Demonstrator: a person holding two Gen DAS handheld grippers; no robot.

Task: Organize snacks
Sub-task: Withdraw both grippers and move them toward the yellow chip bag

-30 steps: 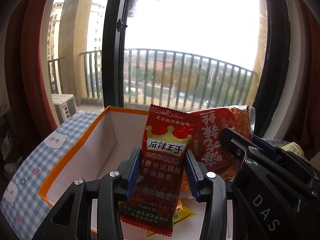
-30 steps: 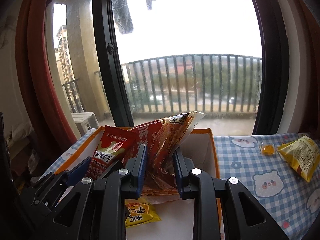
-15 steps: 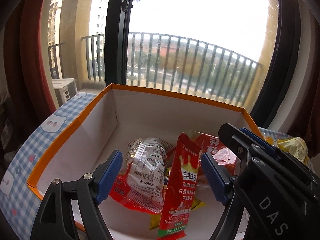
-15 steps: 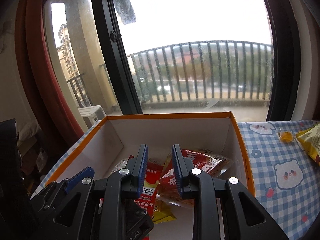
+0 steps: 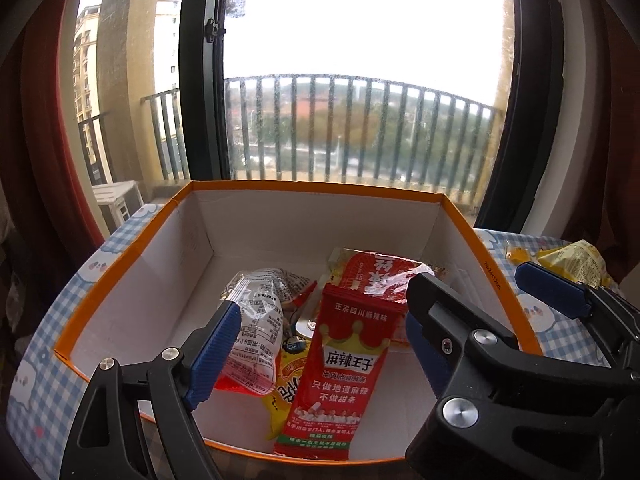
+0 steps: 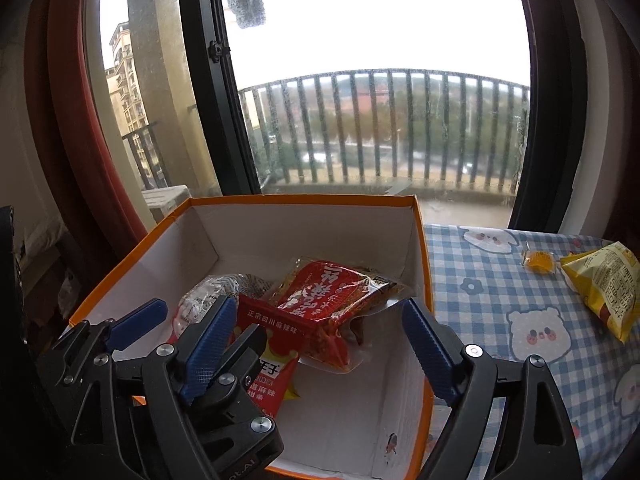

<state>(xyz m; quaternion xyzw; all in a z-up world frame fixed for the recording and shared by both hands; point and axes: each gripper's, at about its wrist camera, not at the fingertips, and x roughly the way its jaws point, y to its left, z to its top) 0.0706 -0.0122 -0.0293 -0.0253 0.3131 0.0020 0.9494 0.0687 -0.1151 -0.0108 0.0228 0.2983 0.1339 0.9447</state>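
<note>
A: What was the biggest thing on the table?

B: The checked tablecloth (image 6: 488, 280), blue and white cloth printed with round bear faces and small flowers. On it stood one cardboard box (image 5: 316, 190), rectangular, open at the top, with plain white walls inside and an orange rim and outside.

A: And the tools?

B: Two, both of black plastic with ribbed blue pads. The left gripper (image 5: 320, 344) hung over the near end of the box, its jaws opening and gripping nothing; the long packet lay in the box below the gap between them. The right gripper (image 6: 320, 340) stood beside it, jaws also opening and holding nothing.

A: How many snacks were in the box?

B: Four that I could count. One broad red crinkled foil bag (image 6: 332, 296) with white characters lay toward the far right corner. One clear film bag (image 5: 256, 328) printed with black text lay left of it. One long flat red packet (image 5: 340, 376) bearing a gold crown lay along the middle, its far end resting on the broad red bag. One yellow packet (image 5: 282, 384) lay partly hidden under the others.

A: Anything outside?

B: Two things lay on the cloth, right of the box: one puffy yellow bag (image 6: 604, 284) and one small orange wrapped sweet (image 6: 538, 260) just beside it.
</note>
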